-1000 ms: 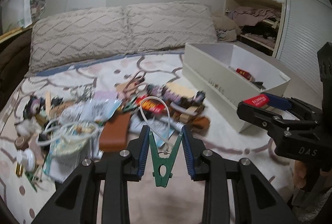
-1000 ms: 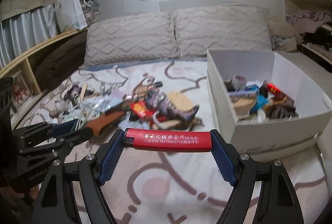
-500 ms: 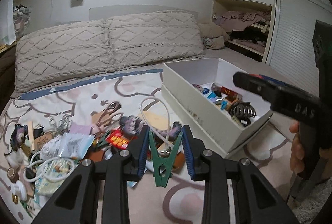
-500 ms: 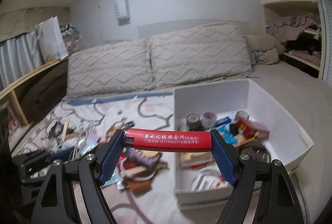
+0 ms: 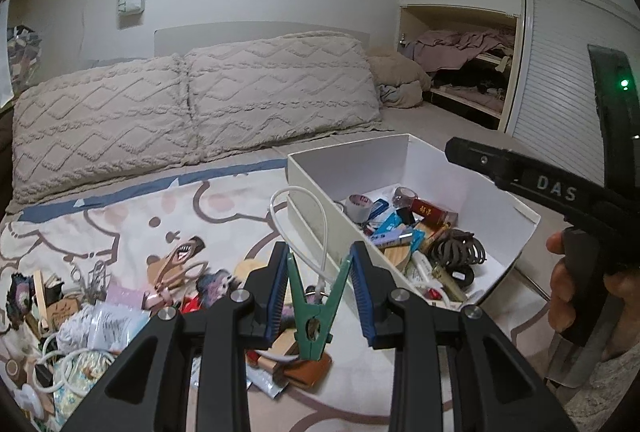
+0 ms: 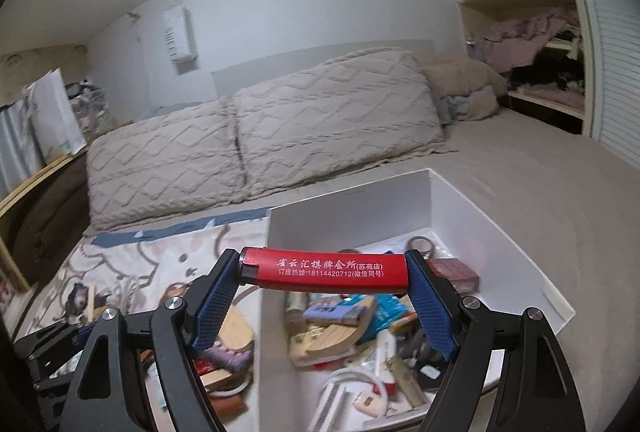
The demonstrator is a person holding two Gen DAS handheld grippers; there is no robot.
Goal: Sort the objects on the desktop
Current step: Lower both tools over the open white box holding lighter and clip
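My left gripper is shut on a green clothes peg that pinches a white cable loop, held above the bed just left of the white box. My right gripper is shut on a red lighter with white print, held crosswise over the white box, which holds several small items. The right gripper also shows in the left wrist view, above the box's right side. A pile of loose small objects lies on the patterned sheet at lower left.
Two beige textured pillows lie at the head of the bed. An open closet shelf with clothes and a white slatted door stand at the right. A brown case lies under the peg.
Both grippers have moved right toward the white box. The right gripper with the lighter now hangs over the box interior. Both grips are unchanged.
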